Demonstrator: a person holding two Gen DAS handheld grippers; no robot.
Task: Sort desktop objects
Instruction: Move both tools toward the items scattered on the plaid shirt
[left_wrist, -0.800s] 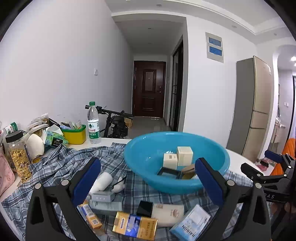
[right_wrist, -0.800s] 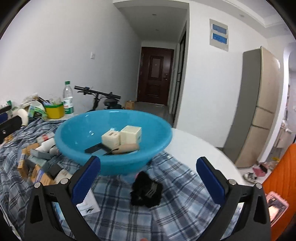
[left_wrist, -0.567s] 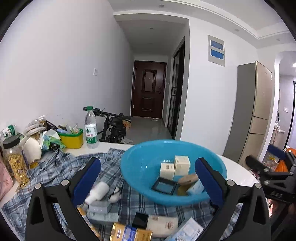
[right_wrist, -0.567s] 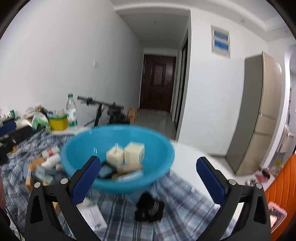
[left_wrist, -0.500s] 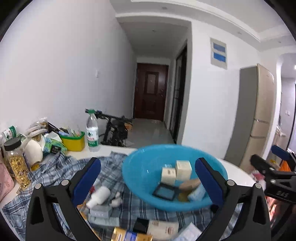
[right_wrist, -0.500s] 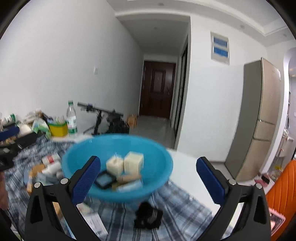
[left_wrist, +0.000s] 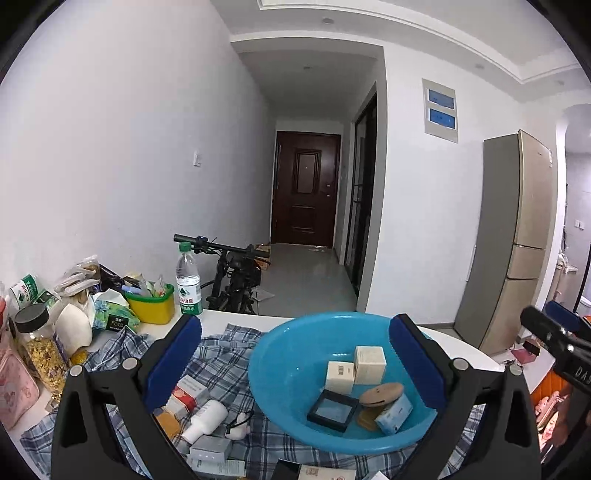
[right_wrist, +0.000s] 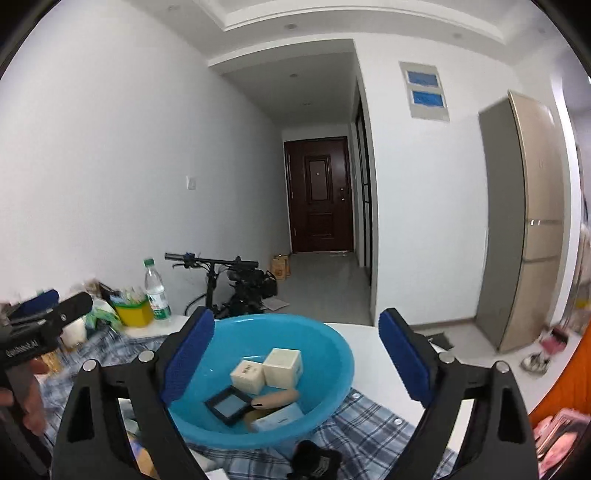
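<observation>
A blue plastic basin (left_wrist: 280, 369) (right_wrist: 332, 354) sits on a plaid cloth (left_wrist: 218, 354). It holds two cream boxes (left_wrist: 369, 360), a black-framed compact (left_wrist: 332, 406), a wooden lid and a pale blue box (left_wrist: 394, 410). Left of the basin lie a white bottle (left_wrist: 205, 415) and several small boxes (left_wrist: 186, 391). My left gripper (left_wrist: 293, 363) is open and empty, raised above the table. My right gripper (right_wrist: 295, 356) is open and empty, raised above the basin. A black pouch (right_wrist: 314, 461) lies in front of the basin.
At the back left stand a water bottle (left_wrist: 188, 282), a yellow tub (left_wrist: 151, 306), a jar of grains (left_wrist: 38, 350) and a white jug (left_wrist: 74, 328). A bicycle (left_wrist: 236, 273) stands behind the white table (right_wrist: 373, 354). A fridge (left_wrist: 513, 236) is at the right.
Both grippers have risen and pulled back, so the basin and table sit lower in view. A pale blue box now lies in the basin. Both stay open.
</observation>
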